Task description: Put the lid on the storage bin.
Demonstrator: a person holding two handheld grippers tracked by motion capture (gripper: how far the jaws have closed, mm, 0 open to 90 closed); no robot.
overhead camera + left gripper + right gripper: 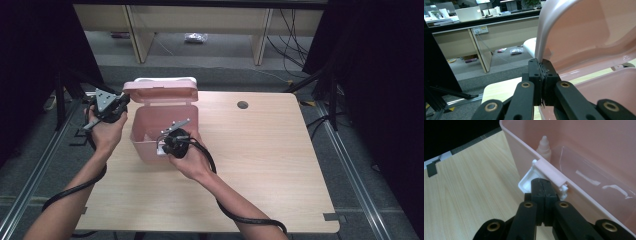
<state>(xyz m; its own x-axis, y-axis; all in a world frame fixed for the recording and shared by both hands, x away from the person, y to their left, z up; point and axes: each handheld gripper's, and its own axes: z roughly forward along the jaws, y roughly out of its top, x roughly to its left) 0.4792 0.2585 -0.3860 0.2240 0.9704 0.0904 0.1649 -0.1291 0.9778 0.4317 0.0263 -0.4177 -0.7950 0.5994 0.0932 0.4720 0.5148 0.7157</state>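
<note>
Pink plastic box (pixel 162 131) sits on the tabletop (pixel 260 150) between the 2 tongs, lid (pixel 161 91) raised. Left tongs (pixel 121 101) are clenched on the lid's edge, holding it up. Right tongs (pixel 161 145) are clenched at the white latch (pixel 530 182) on the front wall; whether the latch itself is pinched I cannot tell. Just beyond them, inside, stands a small dropper bottle (pixel 544 146). Best to keep the lid steady and pinched near its corner, and brace the front wall so the box does not slide.
</note>
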